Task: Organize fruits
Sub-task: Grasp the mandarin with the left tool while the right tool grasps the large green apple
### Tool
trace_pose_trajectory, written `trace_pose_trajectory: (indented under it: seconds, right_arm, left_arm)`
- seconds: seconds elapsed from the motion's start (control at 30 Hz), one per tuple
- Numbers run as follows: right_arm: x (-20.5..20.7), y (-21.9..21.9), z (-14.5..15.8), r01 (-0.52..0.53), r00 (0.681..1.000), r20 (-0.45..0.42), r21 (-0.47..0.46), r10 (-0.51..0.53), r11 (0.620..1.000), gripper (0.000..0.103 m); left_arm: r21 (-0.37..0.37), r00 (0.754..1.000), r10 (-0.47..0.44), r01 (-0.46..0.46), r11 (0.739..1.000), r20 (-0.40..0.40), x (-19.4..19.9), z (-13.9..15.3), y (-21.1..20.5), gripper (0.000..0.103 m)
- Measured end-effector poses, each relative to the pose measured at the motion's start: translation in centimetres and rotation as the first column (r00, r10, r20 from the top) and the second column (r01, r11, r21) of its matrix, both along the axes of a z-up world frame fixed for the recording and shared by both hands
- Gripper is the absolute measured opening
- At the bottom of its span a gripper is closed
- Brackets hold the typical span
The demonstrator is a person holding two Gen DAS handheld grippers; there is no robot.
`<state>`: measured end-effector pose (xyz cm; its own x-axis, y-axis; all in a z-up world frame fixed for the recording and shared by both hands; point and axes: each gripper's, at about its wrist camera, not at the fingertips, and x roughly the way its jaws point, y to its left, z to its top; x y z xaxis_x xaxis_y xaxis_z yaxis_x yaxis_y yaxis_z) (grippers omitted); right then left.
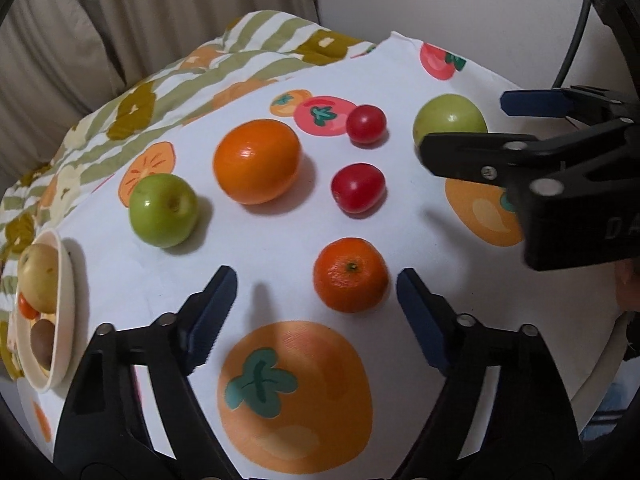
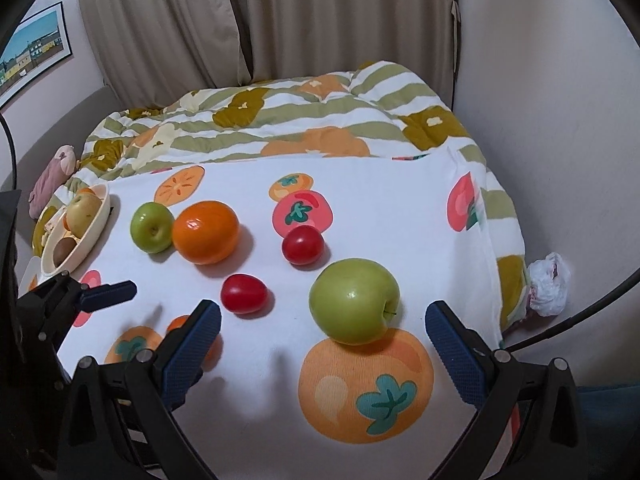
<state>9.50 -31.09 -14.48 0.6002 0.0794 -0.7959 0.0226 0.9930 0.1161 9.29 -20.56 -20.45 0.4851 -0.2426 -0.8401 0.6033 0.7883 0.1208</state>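
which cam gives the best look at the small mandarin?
Left wrist. The small mandarin sits whole and sharp there, stem up, just ahead of the open left tongs. In the right wrist view only an orange sliver peeks out behind the near finger of the right tongs.

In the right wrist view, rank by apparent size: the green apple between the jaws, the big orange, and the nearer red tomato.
1. Green apple, largest, though nearness to the camera inflates it.
2. Big orange, so its true size against the apple stays unsure.
3. Nearer red tomato, clearly smallest.
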Motion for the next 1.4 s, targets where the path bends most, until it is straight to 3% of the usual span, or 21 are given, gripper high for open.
trace_pose_trajectory:
  seconds: [0.13,0.2,0.27,0.43,0.63,0.7,0.83,0.9,0.97,1.2,1.4]
  right_arm:
    - [0.6,-0.2,-0.9,0.006,1.0,-0.024,-0.005,-0.006,1.0,0.099]
    - [0.9,-0.4,-1.3,0.018,0.999,-0.039,-0.004,-0.018,1.0,0.099]
    - [1.1,-0.6,-1.6,0.023,0.999,-0.045,-0.008,-0.024,1.0,0.099]
    - [1.7,-0.7,-2.1,0.022,0.998,-0.058,-0.036,-0.024,0.999,0.094]
    - [1.9,-0.7,-2.3,0.02,0.997,-0.067,-0.058,-0.024,0.998,0.086]
    - [1.9,-0.6,-2.3,0.012,0.998,-0.067,-0.068,-0.017,0.998,0.078]
    - [2.1,-0.2,-2.4,0.001,0.998,-0.07,-0.084,-0.007,0.996,0.072]
    - [2.1,-0.1,-2.5,-0.002,0.997,-0.072,-0.099,-0.005,0.995,0.059]
    - [2.0,0.0,-2.4,-0.005,0.998,-0.067,-0.118,-0.003,0.993,0.054]
    - [1.8,0.0,-1.8,-0.018,0.998,-0.058,-0.091,0.013,0.996,0.054]
    - [1.6,1.0,0.5,-0.033,0.999,-0.025,-0.089,0.031,0.995,0.054]
  left_arm:
    - [0.009,1.0,-0.015,0.015,1.0,-0.001,-0.2,-0.3,-0.4,0.074]
    - [0.013,1.0,-0.022,0.022,1.0,-0.006,-0.2,-0.5,-0.6,0.062]
    - [0.017,1.0,-0.024,0.024,1.0,-0.014,-0.3,-0.8,-0.7,0.059]
    - [-0.012,0.999,-0.034,0.034,0.999,-0.028,-0.5,-0.8,-0.7,0.044]
    - [-0.001,0.999,-0.03,0.03,1.0,-0.024,-0.5,-0.7,-0.9,0.043]
    - [0.002,0.999,-0.025,0.025,1.0,-0.022,-0.5,-0.7,-0.8,0.043]
    - [0.006,1.0,-0.011,0.011,1.0,-0.02,-0.2,-0.6,-0.4,0.043]
    - [0.008,1.0,-0.005,0.005,1.0,-0.018,-0.1,-0.6,-0.2,0.043]
    - [0.011,1.0,-0.001,0.002,1.0,-0.014,-0.1,-0.5,-0.1,0.043]
    - [0.013,1.0,-0.002,0.001,1.0,0.011,-0.3,0.3,0.2,0.043]
    - [0.005,0.999,0.012,-0.012,1.0,0.039,-0.4,1.8,1.0,0.043]
